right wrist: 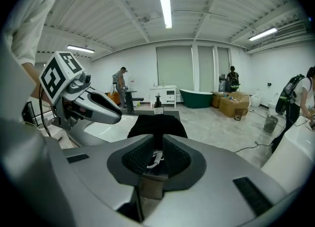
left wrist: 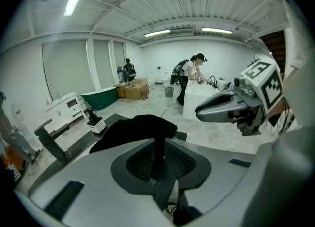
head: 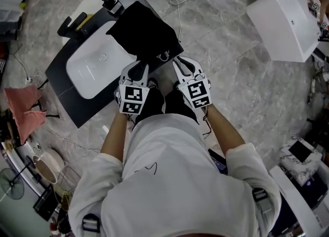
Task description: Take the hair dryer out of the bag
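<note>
Opening step: the left tool [head: 138, 67] and right tool [head: 178, 61] each pinch, jaws nearly closed, the near edge of the black bag [head: 146, 33] lying just ahead on the bench [head: 67, 94]. The hair dryer is unseen, presumably inside. Next, I judge: spread the mouth.

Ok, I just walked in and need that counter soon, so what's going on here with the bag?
A person stands at the dark counter with a gripper in each hand. A black bag lies there, partly over the white sink. The left gripper and right gripper sit side by side at the bag's near edge, each shut on a bit of its fabric. No hair dryer is in sight yet.
</note>
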